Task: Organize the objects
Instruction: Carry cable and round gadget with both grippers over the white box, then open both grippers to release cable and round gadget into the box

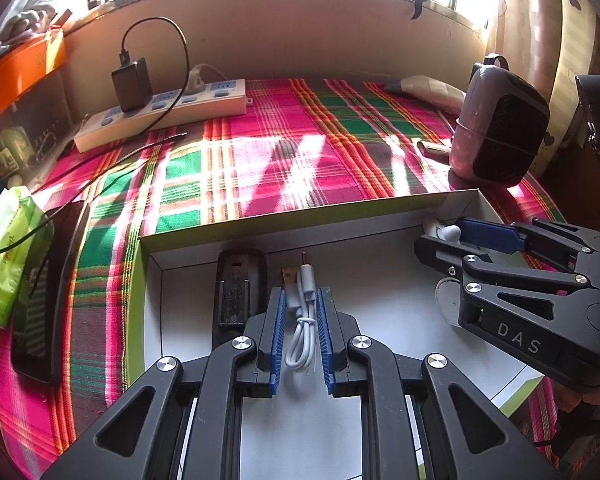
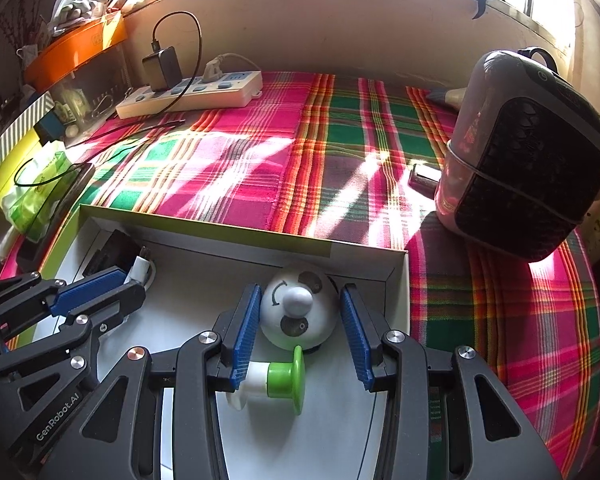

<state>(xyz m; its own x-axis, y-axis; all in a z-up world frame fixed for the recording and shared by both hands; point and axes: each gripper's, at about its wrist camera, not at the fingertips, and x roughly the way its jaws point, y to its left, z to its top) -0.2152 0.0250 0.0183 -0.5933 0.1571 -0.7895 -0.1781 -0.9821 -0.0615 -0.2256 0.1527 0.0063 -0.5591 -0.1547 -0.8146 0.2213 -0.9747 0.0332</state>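
A shallow white box [image 1: 220, 232] with green sides lies on the plaid cloth. In the left wrist view my left gripper [image 1: 300, 300] stands over a coiled white USB cable [image 1: 300, 320] that lies between its blue pads; the jaws are slightly apart around it. A black clip-like device [image 1: 236, 292] lies in the box to its left. In the right wrist view my right gripper [image 2: 300, 312] is open around a white panda-faced dome toy [image 2: 296, 308] in the box's far right corner. A green and white spool-shaped piece [image 2: 280, 380] lies just in front of the toy. The box wall also shows in that view [image 2: 240, 240].
A white power strip [image 1: 160, 112] with a black charger stands at the back left. A pink and black fan heater [image 2: 524, 160] stands right of the box. A green tissue pack [image 1: 8, 248] and a dark phone [image 1: 48, 292] lie at the left. Black cables cross the cloth.
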